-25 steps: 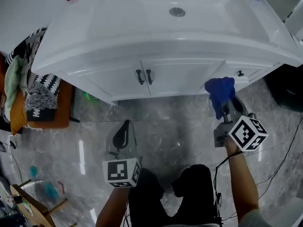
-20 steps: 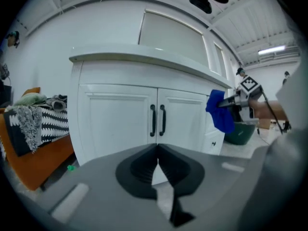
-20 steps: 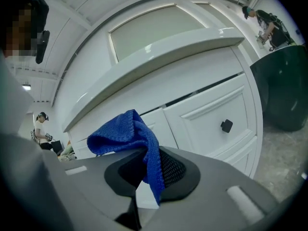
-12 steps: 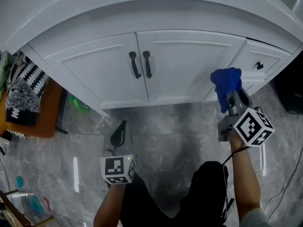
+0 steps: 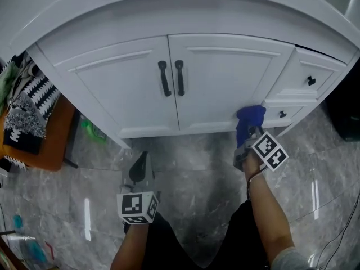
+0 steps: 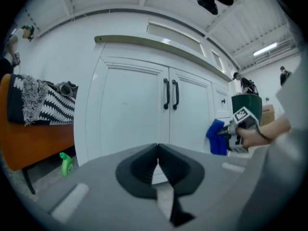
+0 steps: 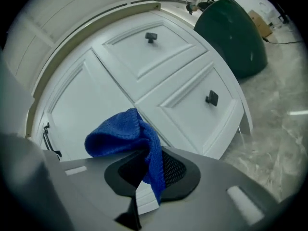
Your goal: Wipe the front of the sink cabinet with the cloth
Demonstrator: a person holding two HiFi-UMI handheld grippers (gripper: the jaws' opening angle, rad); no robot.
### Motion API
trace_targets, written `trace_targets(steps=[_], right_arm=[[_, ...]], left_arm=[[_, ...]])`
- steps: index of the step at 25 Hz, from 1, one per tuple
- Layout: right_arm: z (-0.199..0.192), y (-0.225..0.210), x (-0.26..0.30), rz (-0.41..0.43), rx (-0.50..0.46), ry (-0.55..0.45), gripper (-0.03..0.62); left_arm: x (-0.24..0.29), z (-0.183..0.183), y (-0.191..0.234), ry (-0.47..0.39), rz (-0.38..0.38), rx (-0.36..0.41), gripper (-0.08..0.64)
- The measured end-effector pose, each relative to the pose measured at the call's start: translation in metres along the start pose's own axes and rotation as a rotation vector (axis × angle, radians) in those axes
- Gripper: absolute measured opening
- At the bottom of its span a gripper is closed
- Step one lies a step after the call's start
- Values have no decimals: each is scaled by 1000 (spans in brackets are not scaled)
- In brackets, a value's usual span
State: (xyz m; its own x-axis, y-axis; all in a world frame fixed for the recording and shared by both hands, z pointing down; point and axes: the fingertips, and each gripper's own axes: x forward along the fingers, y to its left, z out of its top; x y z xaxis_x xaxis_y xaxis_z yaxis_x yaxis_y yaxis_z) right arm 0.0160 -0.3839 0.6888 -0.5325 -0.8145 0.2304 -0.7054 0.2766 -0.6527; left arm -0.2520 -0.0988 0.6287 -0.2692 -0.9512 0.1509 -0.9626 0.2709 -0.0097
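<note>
Blue cloth (image 5: 250,118) is clamped in the right gripper (image 5: 248,133), jaws closed on a fold, with the bulk of the fabric bunched ahead of the tips. In the right gripper view the cloth hangs over both jaws, with white panelling directly behind it.

Change noted: over the last second the cloth has come down and to the left. It was held up level with the upper drawer (image 5: 311,72). It now sits at the lower right corner of the right-hand door (image 5: 225,77), just beside the lower drawer (image 5: 283,112). The head view has also dropped, so that the sink cabinet front (image 5: 112,89) fills the frame instead of the basin top.

Contact: the cloth appears pressed against the door's bottom corner, though no view confirms actual touch.

Left gripper (image 6: 157,150): jaws together, nothing between them, held low over the marble floor (image 5: 191,167), well apart from the cabinet and idle as before.

Assessment: the wipe looks to be at or just past its start. The two doors, the paired black handles (image 5: 171,77) and the drawer faces remain to be covered. The handles and drawer knobs could snag the loose fabric.
</note>
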Motion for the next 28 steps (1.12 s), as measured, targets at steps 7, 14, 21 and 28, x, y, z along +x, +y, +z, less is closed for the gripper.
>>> trace_targets(steps=[7, 14, 21, 28], right_arm=[[-15, -12, 16, -57, 14, -80, 52], [-44, 1, 27, -27, 3, -34, 43], [-53, 28, 28, -13, 82, -57, 40], [-84, 82, 30, 111, 124, -14, 40]], left_arm=[[0, -11, 5, 33, 27, 11, 11], [1, -11, 5, 28, 42, 37, 11], [-6, -4, 12, -2, 41, 77, 11], [-9, -3, 17, -13, 47, 55, 11]])
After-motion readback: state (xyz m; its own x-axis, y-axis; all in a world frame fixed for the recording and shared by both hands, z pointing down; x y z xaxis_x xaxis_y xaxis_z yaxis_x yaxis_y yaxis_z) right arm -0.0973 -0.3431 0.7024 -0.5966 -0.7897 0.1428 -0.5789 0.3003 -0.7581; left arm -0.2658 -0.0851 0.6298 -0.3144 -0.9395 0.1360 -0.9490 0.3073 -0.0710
